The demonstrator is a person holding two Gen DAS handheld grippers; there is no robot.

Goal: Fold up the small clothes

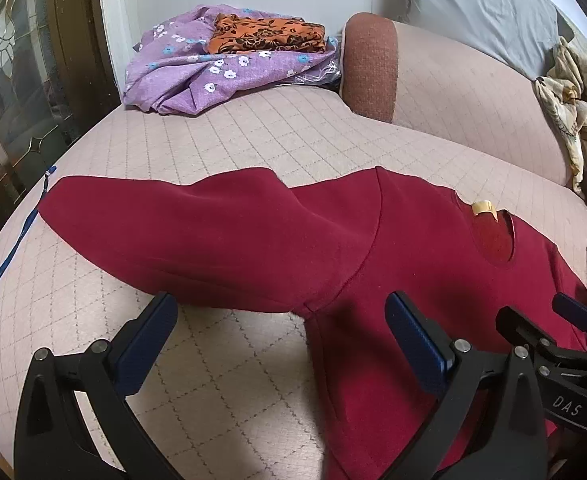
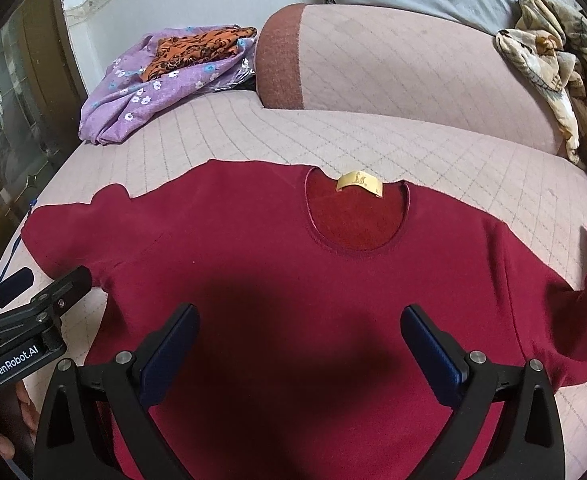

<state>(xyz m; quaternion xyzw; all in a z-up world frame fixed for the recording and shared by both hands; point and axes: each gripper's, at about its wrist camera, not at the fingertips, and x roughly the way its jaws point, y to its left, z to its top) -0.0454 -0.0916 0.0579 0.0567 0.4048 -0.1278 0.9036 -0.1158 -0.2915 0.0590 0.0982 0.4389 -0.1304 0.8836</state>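
Dark-red knit long-sleeve top: flat, front up, on pale quilted sofa seat; sleeves run left-right, neck away.
L gripper: spread, empty, at armpit of left sleeve, the nearer one. Marked "GenRobot.AI".
R gripper: spread, empty, over chest. Marked "DAS".
Tan neck label: writing illegible.

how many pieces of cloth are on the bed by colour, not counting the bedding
red: 1, the red shirt
purple floral: 1, the purple cloth
orange and black: 1, the orange cloth on top of it
beige patterned: 1, the beige cloth
total: 4
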